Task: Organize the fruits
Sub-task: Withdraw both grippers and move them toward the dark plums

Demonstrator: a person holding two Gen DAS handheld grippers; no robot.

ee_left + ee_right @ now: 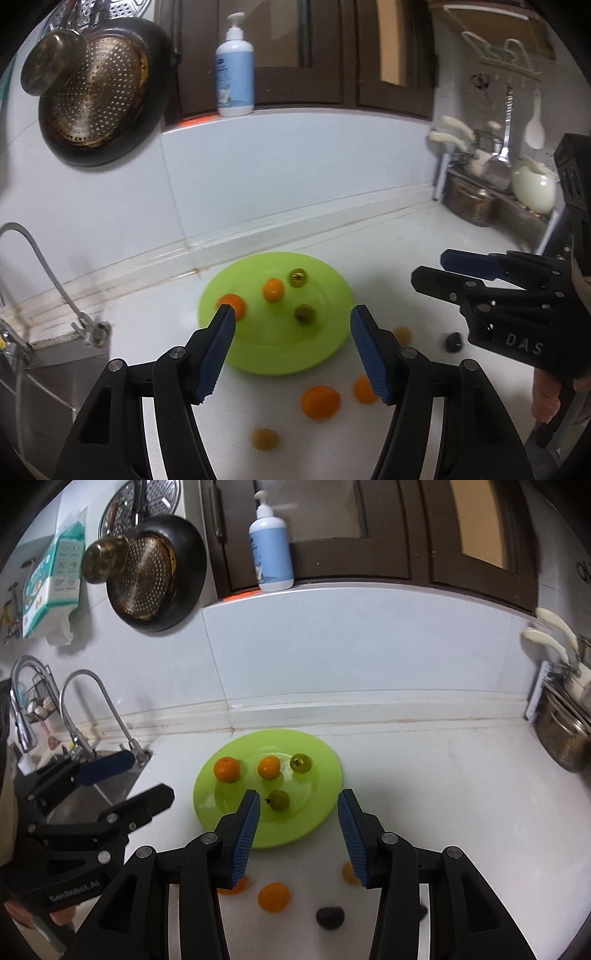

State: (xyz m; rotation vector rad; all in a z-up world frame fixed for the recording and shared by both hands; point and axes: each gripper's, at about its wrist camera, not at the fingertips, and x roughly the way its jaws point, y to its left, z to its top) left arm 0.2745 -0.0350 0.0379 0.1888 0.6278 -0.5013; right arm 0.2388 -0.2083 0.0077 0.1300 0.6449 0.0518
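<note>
A lime-green plate (258, 347) (306, 821) lies on the white counter and holds two orange fruits (273, 290) (226, 769) and two green ones (305, 314) (301, 763). Several loose fruits lie on the counter in front of it: an orange one (320, 402) (273, 897), a yellowish one (265, 439) and a dark one (454, 341) (330, 917). My left gripper (291, 317) (149, 777) hovers open above the plate's near side, nothing between its pads. My right gripper (298, 797) (430, 267) hangs beside it, open and empty too.
A steel sink with curved taps (92, 709) sits left of the plate. A pan and strainer (99, 92) hang on the wall, and a pump bottle (235, 70) stands on the ledge. Pots and utensils (480, 184) crowd the right corner.
</note>
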